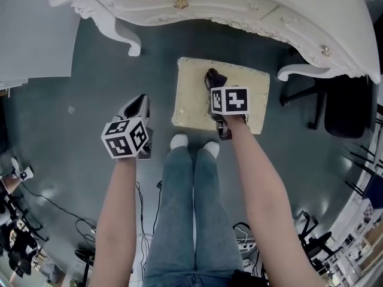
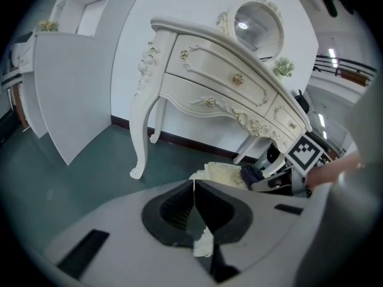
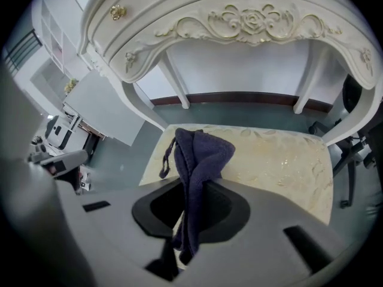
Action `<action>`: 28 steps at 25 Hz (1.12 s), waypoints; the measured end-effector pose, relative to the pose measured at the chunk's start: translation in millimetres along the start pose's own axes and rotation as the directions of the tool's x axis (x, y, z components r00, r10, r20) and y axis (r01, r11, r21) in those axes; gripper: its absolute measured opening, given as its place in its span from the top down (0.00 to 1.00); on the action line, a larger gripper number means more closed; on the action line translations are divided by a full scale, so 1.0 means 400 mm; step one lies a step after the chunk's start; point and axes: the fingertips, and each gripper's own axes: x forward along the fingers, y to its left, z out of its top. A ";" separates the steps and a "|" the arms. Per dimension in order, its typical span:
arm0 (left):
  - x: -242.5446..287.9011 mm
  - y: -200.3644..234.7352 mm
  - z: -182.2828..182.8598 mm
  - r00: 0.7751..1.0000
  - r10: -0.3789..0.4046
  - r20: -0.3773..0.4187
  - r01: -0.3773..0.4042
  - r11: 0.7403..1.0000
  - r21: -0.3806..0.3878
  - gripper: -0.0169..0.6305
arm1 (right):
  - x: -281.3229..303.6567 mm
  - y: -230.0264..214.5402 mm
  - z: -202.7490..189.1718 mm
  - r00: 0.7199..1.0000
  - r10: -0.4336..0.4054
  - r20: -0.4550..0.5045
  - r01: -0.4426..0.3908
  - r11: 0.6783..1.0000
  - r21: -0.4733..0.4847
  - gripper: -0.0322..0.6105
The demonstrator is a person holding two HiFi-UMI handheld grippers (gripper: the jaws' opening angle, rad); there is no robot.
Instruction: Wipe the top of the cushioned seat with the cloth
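- Green floor (image 1: 90,70) lies bare along the left edge of the cushioned seat (image 1: 191,100); a white desk (image 1: 239,5) stands just beyond its far edge.
- My right hand-held gripper (image 3: 192,190) is clamped on the dark cloth (image 3: 200,151), above the middle of the seat top.
- My left hand-held gripper (image 2: 194,187) has its jaws pressed together on nothing, over the floor left of the seat.
- A black chair (image 1: 338,106) stands near the seat's right edge, and my shoes (image 1: 179,141) are at its near edge.

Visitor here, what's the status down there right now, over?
Right gripper shut on dark cloth, over cushioned seat. Left gripper shut, empty, off to the side. Dressing table close behind seat.
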 end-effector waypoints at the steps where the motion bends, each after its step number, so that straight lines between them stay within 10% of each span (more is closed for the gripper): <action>1: -0.006 0.011 -0.003 1.000 0.006 0.000 -0.006 1.000 -0.005 0.96 | 0.004 0.013 0.003 1.000 0.004 -0.001 -0.004 1.000 -0.006 0.89; 28: -0.094 0.184 -0.039 0.996 0.094 0.010 -0.093 0.993 -0.069 0.96 | 0.086 0.346 0.044 0.977 0.214 -0.024 -0.215 0.971 -0.104 0.89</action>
